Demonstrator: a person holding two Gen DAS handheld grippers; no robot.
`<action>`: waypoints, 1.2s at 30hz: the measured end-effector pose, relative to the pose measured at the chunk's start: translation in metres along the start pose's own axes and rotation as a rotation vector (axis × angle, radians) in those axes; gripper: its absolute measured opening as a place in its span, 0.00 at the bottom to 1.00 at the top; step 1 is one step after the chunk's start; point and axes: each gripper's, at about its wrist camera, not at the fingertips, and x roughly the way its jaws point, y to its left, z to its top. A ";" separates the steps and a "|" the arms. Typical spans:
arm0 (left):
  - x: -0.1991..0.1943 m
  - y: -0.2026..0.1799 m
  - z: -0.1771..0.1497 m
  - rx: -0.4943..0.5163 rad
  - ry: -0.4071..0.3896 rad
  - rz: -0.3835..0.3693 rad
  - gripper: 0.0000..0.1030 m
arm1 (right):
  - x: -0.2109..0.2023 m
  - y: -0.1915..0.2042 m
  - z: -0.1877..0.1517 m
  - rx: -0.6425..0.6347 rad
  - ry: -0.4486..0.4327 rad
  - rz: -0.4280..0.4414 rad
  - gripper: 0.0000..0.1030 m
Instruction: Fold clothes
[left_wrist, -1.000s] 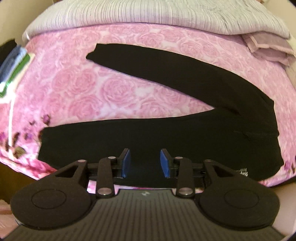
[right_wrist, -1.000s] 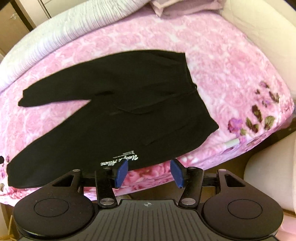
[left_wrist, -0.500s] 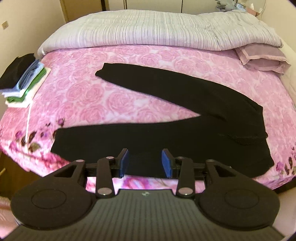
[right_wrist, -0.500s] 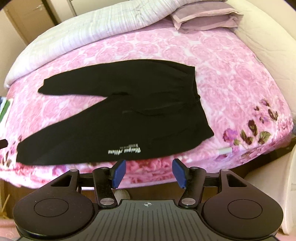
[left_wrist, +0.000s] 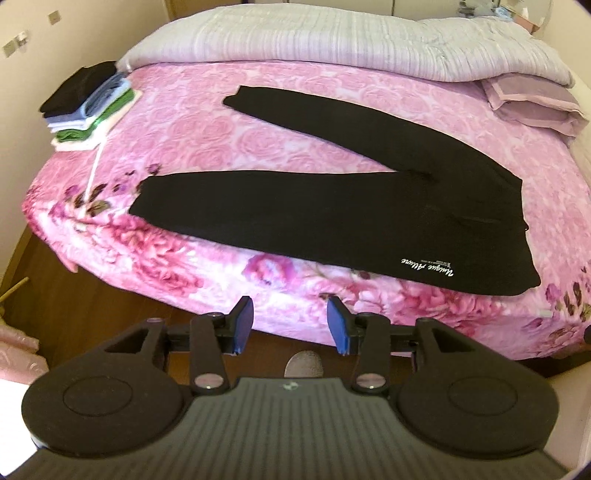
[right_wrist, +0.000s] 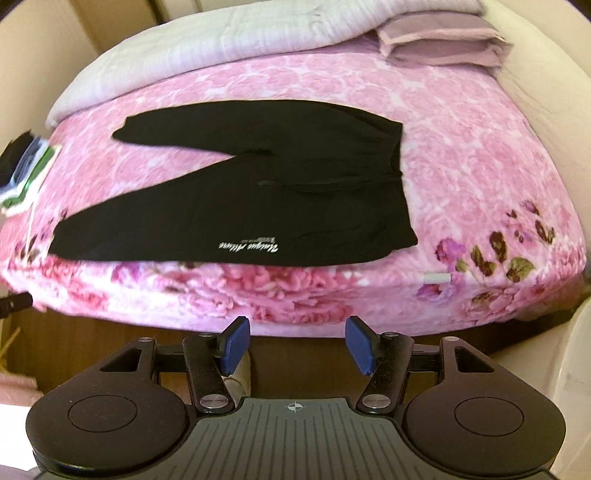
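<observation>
Wide bed (left_wrist: 207, 122) under a pink rose blanket, with grey quilt (left_wrist: 332, 40) heaped along the far side and a mauve pillow (left_wrist: 532, 103) at one corner. Black trousers (left_wrist: 332, 210) spread flat across the blanket, legs splayed in a V, waistband toward the right, white lettering (left_wrist: 426, 266) by the near edge; unfolded as lying now. Neat stack of folded clothes (left_wrist: 88, 107) at the far left corner, well apart from the trousers. Pulled back within the last second: earlier close over the cloth, now off the bed edge with floor below. Left gripper (left_wrist: 290, 329) released, blue pads apart, holding nothing; right gripper (right_wrist: 297, 345) likewise spread and empty. Probably a step back after laying the trousers out, or a pause ahead of bringing one leg over the other; not settled from here.
</observation>
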 end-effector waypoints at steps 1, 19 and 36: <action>-0.004 0.000 -0.003 0.000 -0.005 0.010 0.42 | -0.002 0.003 -0.003 -0.014 -0.001 0.003 0.62; -0.036 0.009 -0.031 -0.001 -0.043 0.071 0.48 | -0.012 0.014 -0.027 -0.072 -0.020 0.030 0.79; -0.038 0.003 -0.034 0.001 -0.036 0.084 0.49 | -0.010 0.022 -0.029 -0.152 -0.032 0.034 0.97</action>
